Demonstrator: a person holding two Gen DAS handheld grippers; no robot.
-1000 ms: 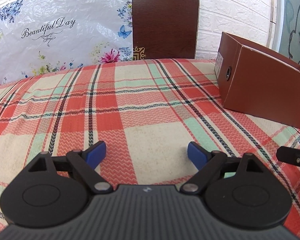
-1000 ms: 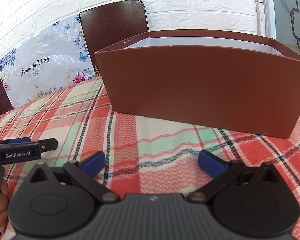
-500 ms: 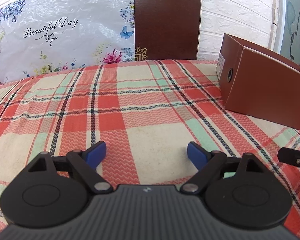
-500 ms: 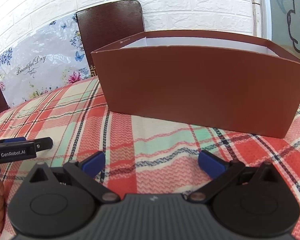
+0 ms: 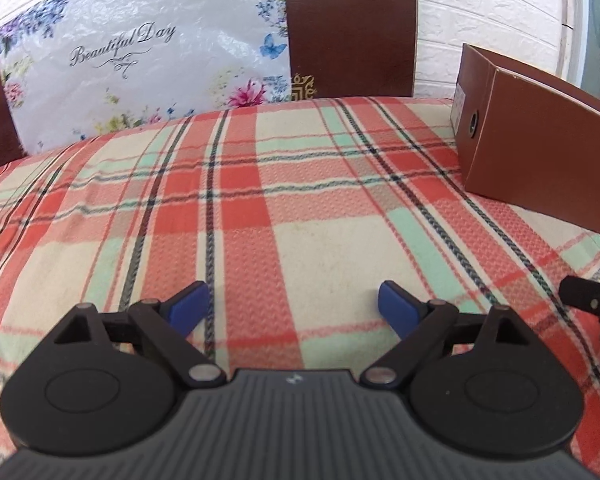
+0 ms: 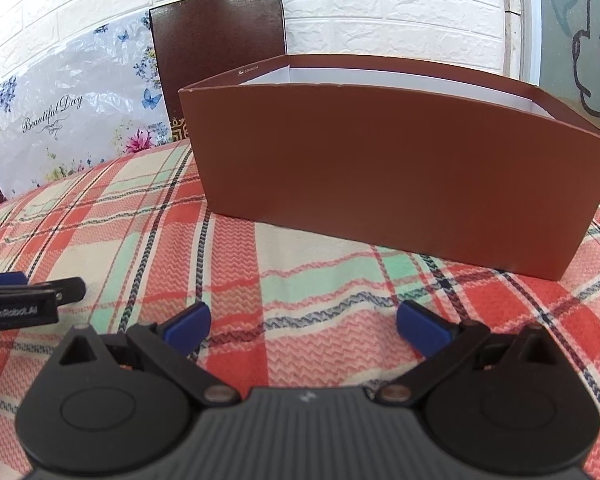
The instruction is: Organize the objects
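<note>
An open brown cardboard box [image 6: 400, 168] with a white inside stands on the plaid tablecloth [image 6: 300, 280], just beyond my right gripper [image 6: 303, 314]. That gripper is open, with only cloth between its blue pads. In the left wrist view the box [image 5: 540, 160] is at the far right. My left gripper [image 5: 293, 296] hovers over bare cloth, its jaws opening wide with nothing between them. Each gripper shows at the edge of the other's view: the right gripper's finger [image 5: 588, 296] and the left gripper's finger [image 6: 28, 296]. What is inside the box is hidden.
A dark brown chair back [image 5: 348, 28] stands behind the table's far edge against a white brick wall. A floral plastic bag [image 5: 140, 60] printed "Beautiful Day" leans beside it. The cloth [image 5: 300, 200] stretches wide to the left of the box.
Both views have tilted slightly, so the box and chair have shifted a little in frame. Nothing was taken hold of or let go.
</note>
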